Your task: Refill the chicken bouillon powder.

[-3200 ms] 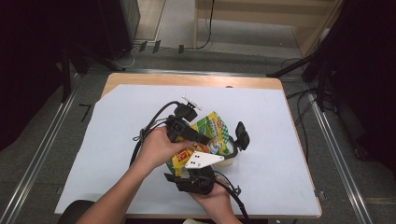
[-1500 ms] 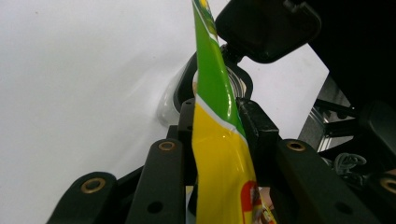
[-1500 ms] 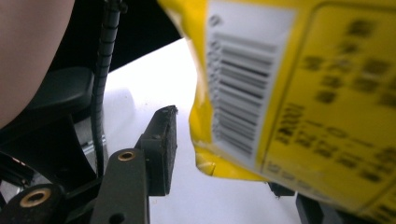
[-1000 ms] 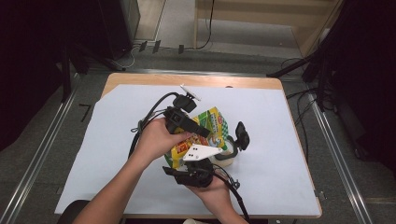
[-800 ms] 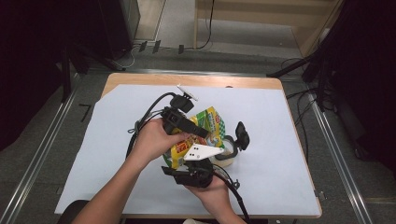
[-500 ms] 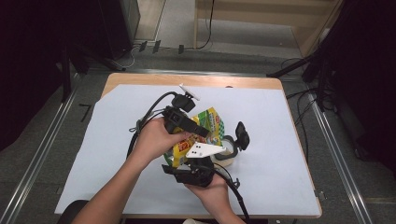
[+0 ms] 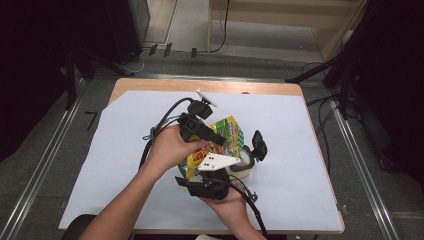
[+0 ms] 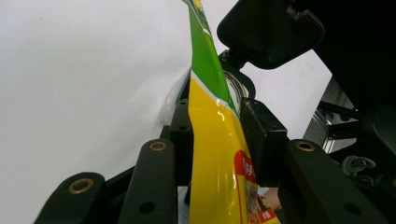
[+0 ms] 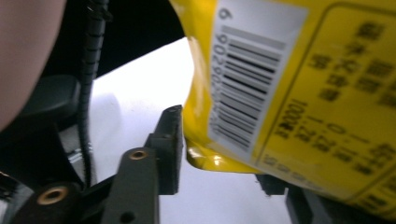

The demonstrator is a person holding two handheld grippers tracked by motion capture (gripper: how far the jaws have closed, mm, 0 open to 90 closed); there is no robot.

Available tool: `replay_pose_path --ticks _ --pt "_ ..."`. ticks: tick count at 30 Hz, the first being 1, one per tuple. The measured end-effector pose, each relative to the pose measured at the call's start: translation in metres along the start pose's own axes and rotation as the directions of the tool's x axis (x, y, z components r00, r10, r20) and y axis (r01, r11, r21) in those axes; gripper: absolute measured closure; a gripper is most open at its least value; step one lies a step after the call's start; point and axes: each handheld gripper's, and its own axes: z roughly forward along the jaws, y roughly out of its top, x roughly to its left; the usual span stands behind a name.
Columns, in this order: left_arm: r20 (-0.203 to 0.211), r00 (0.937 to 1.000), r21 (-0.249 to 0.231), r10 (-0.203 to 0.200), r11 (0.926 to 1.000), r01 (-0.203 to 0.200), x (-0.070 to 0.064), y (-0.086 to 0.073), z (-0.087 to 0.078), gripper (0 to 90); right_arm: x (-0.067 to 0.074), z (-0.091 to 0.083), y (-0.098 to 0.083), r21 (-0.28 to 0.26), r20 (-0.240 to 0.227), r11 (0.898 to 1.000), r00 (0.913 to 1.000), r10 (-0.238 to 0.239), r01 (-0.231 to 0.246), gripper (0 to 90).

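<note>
While a person's 2 hands meet over the middle of a white-covered table (image 7: pixel 300 135), both grippers hold 1 yellow and green snack pouch (image 7: pixel 227 140) above it. Seen along its own jaws, the left gripper (image 8: pixel 215 135) is clenched on the pouch's thin edge, both pads pressing the foil. From below, the right gripper (image 9: pixel 224 154) grasps the pouch's bottom corner beside a barcode label (image 9: pixel 247 88). Just beside the pouch, on the table, stands a clear jar (image 7: pixel 245 167) with a black hinged lid (image 7: pixel 259 145).
</note>
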Motion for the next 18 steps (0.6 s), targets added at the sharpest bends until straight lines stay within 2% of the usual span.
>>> replay_pose_path --ticks 5,13,18 --pt "0.007 0.9999 -0.006 0.009 0.9999 -0.009 -0.0002 0.0021 -0.0001 67.8 0.0005 0.0003 0.0005 -0.005 0.014 1.0 0.9999 -0.003 0.003 63.3" --pt "0.016 0.9997 0.006 0.021 0.9998 -0.021 -0.001 0.0086 0.0004 67.7 -0.003 -0.0025 0.003 -0.032 -0.003 0.999 0.9992 0.039 -0.039 64.2" --pt "0.027 0.9995 0.0 0.018 0.9998 -0.018 0.0002 0.0055 -0.001 68.7 -0.0012 -0.0024 0.0027 -0.027 -0.003 0.999 0.9996 0.03 -0.03 64.3"
